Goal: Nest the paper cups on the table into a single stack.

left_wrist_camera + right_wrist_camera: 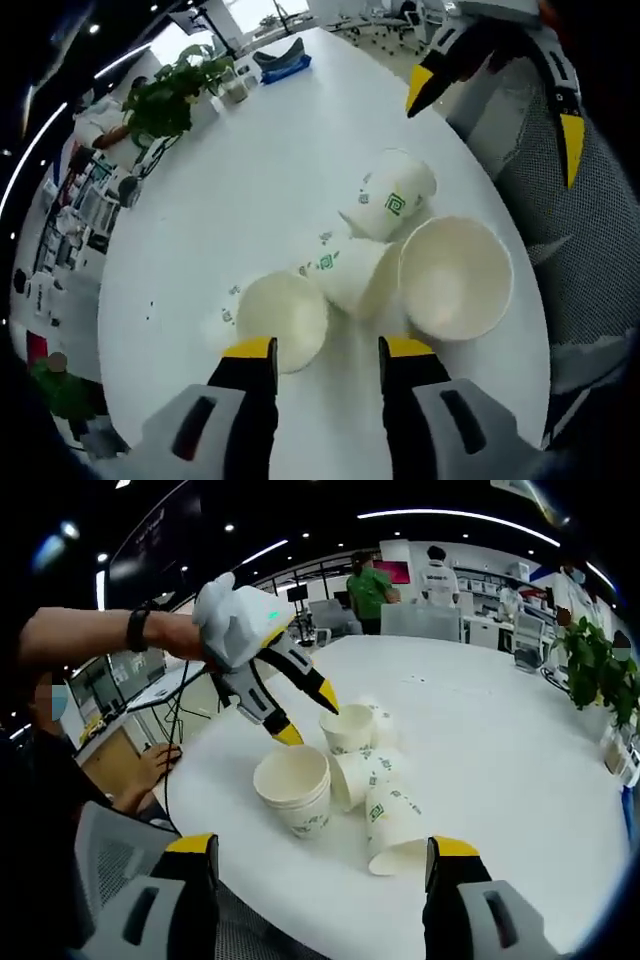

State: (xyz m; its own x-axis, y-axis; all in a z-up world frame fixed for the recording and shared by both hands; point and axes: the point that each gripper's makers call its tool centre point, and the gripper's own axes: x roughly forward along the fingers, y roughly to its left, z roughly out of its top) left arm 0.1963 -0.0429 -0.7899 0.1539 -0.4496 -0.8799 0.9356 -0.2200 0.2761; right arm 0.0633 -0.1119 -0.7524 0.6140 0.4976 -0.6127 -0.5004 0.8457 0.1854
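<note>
Done: we have stacked nothing | Left: four loose paper cups (340,770) near table (260,180) edge | left gripper (327,348) and right gripper (325,852) both wide apart, empty

Paper cups (345,770): white, green printed logo and motifs. Table (250,180): plain white. Hand-held gripper (305,712) fingers: black, yellow tips, white body. Potted plant (170,95): green leaves.

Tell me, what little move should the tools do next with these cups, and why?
Probably lower the open left tool onto the rim of the upright white paper cup nearest it and grip. That cup stands ready, while two white paper cups with green print lie tipped on the round white table. The right tool, also open, holds nothing.
</note>
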